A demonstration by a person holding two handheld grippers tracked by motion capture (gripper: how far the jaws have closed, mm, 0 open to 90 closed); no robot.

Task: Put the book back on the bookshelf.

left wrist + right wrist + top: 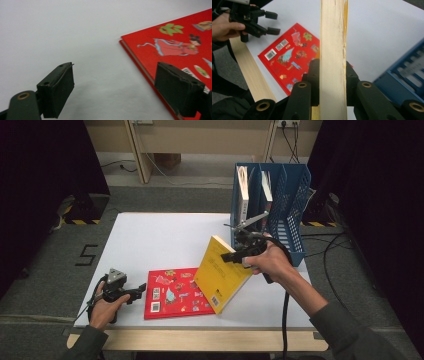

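Yellow book (pixel 220 275): a paperback with cream page edges, held tilted, its upper corner raised toward the blue file rack (pixel 285 195) and its lower barcode corner over the red book (pixel 170 295). Red book: flat on the white desk (pixel 150 240), back cover up, bearing printed figures and barcodes.

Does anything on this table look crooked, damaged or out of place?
Only the yellow book is askew: the right gripper holds it tilted, its lower corner over the red book, which lies flat. No damage shows.
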